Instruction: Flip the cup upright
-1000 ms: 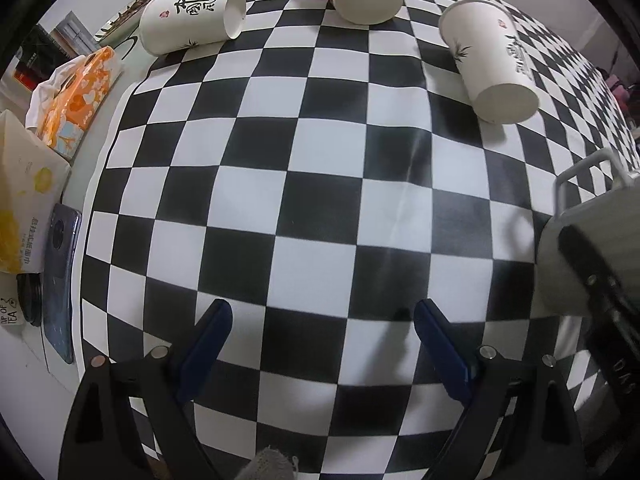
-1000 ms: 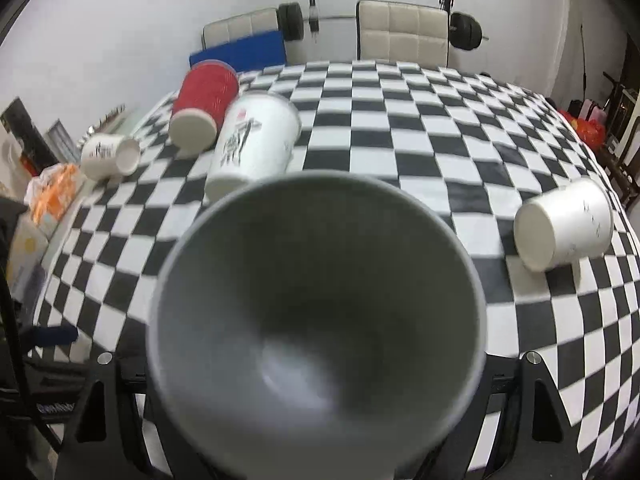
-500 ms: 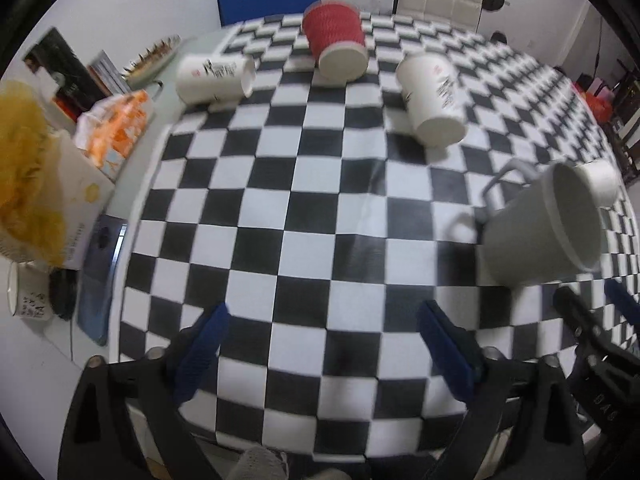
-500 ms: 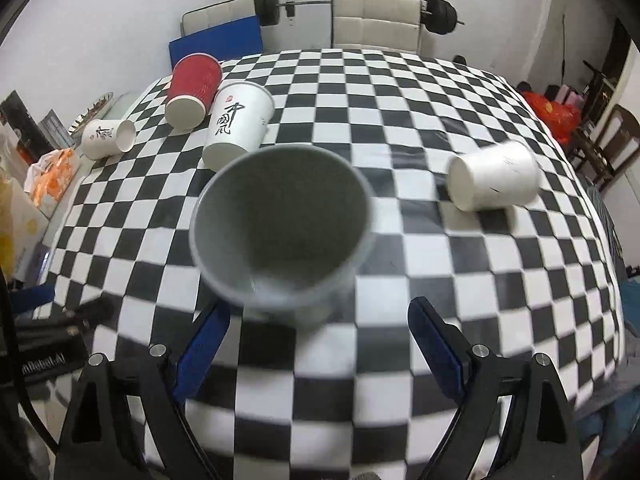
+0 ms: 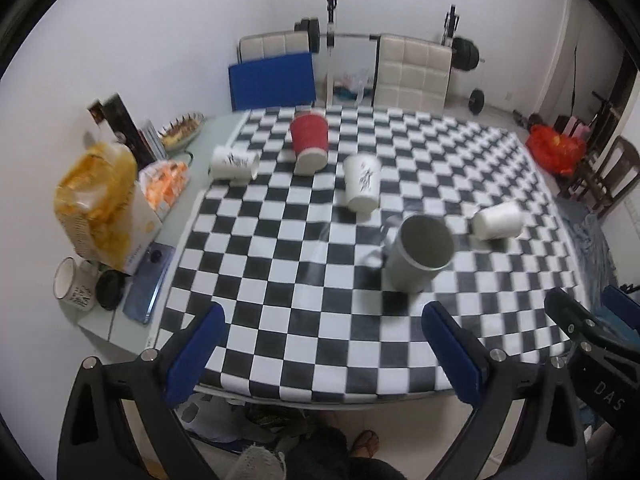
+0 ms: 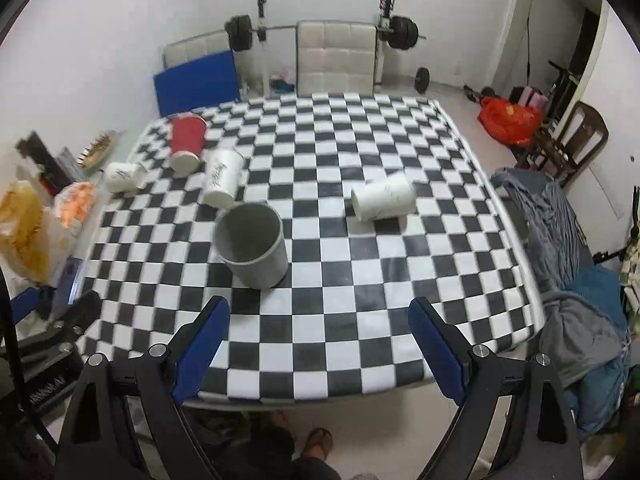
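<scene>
A grey mug (image 6: 254, 246) stands upright, mouth up, on the checkered tablecloth (image 6: 360, 280); in the left wrist view (image 5: 418, 256) its handle points left. My right gripper (image 6: 318, 346) is open and empty, pulled back over the table's near edge, apart from the mug. My left gripper (image 5: 326, 352) is open and empty, also back at the near edge. A red cup (image 6: 186, 144), a tall white cup (image 6: 222, 178), a small white cup (image 6: 122, 176) and a white marbled cup (image 6: 382, 202) lie on their sides.
At the table's left stand a snack bag (image 5: 94, 196), an orange packet (image 5: 166, 184), a phone (image 5: 146, 284) and a white mug (image 5: 74, 284). Chairs and a barbell stand behind the table. Clothes hang on a chair at right (image 6: 560, 248).
The right gripper let go of the grey mug, which now stands upright on the cloth. Both grippers drew back and up from the table.
</scene>
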The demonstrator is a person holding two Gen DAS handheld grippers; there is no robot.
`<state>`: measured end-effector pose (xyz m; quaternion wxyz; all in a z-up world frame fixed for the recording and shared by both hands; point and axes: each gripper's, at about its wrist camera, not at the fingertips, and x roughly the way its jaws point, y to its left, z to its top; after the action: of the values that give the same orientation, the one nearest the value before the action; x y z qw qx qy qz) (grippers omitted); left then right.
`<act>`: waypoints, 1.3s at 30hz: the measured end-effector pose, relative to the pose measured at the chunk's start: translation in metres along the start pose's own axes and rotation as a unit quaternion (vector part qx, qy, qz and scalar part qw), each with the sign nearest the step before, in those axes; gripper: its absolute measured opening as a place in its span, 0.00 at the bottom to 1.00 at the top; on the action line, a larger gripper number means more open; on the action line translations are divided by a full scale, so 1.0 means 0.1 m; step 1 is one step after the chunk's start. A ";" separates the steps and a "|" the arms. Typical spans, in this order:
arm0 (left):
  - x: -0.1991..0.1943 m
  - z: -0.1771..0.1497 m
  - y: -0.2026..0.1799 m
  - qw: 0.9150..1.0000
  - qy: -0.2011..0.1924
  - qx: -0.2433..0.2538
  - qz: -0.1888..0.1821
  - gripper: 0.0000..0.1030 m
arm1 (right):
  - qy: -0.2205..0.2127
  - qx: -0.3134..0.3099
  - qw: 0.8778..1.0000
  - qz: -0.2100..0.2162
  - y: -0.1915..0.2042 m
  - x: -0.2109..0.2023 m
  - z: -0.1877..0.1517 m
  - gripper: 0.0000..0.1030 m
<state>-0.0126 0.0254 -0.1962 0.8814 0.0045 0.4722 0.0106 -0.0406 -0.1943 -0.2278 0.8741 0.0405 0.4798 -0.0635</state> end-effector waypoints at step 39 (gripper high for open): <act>-1.97 -0.13 -0.01 0.994 -0.102 -0.024 0.015 0.98 | -0.115 -0.023 0.993 0.014 -0.19 -2.60 -0.06 0.93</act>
<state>-0.1325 0.0194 -0.0395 0.9247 -0.0088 0.3789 0.0348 -0.1868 -0.1935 -0.0122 0.9250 0.0194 0.3769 -0.0441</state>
